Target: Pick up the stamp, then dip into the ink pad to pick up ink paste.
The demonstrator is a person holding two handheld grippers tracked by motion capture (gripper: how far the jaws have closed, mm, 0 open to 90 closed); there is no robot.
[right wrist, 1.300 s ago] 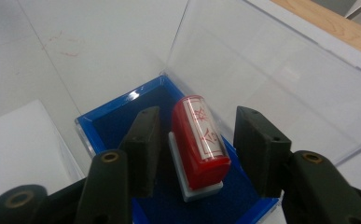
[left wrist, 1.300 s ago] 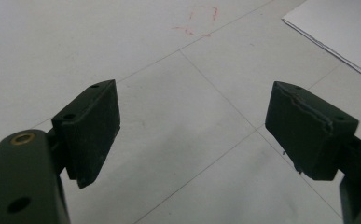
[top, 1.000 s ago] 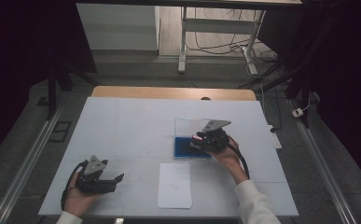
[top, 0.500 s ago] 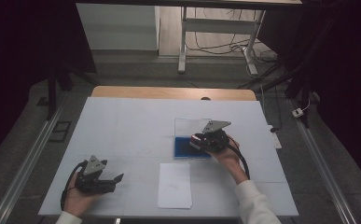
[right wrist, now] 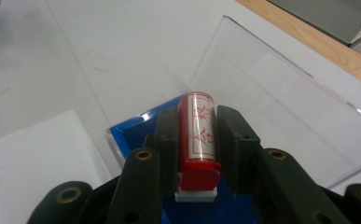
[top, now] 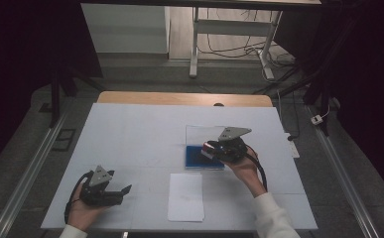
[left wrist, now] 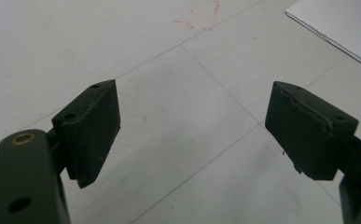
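1. In the high view, the stamp (top: 208,148) is seen only as a small red and white spot at the tip of the right gripper (top: 210,150); its shape cannot be made out there.
2. In the right gripper view, the lower end of the stamp (right wrist: 197,140) is cut off by the gripper body, and the red characters on its clear barrel are too small to be read.
3. The clear lid (right wrist: 281,98) of the blue case (right wrist: 136,128) is stood up behind the stamp; its right edge is cut off by the frame.
4. The stamp is clamped between the two black jaws of the right gripper (right wrist: 197,135), which have just been closing on it; it is held over the blue case (top: 204,157), and whether it touches the case cannot be told.
5. The left gripper (left wrist: 192,126) is seen with its jaws wide apart and nothing between them, above the bare white table (left wrist: 75,46).
6. A white sheet of paper (top: 186,196) lies near the front edge, between the two hands, and a corner of it (left wrist: 341,21) is cut off in the left gripper view.
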